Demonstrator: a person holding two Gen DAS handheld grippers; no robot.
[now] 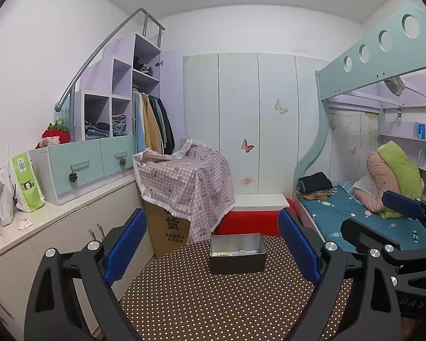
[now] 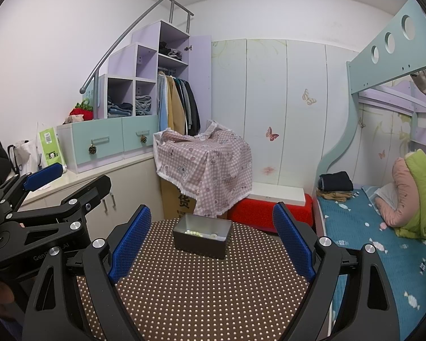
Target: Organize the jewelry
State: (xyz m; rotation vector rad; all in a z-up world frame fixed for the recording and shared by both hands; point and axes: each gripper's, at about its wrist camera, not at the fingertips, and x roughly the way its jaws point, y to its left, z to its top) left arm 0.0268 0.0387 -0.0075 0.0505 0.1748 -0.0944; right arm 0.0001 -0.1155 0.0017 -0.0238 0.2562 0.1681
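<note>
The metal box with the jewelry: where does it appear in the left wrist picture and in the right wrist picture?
Left wrist view: the metal box stands on the far part of the dotted table, slightly right of centre, between the open blue fingers.
Right wrist view: the box is near the table's far edge, about centre, turned corner-on.
Shared landmark: the pink checked cloth behind the box.

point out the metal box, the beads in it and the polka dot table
metal box [image 1: 237,264]: left wrist view, dark front wall
beads [image 1: 220,254]: left wrist view, pale row inside, front left
polka dot table [image 2: 201,292]: right wrist view, bare cloth top
</note>
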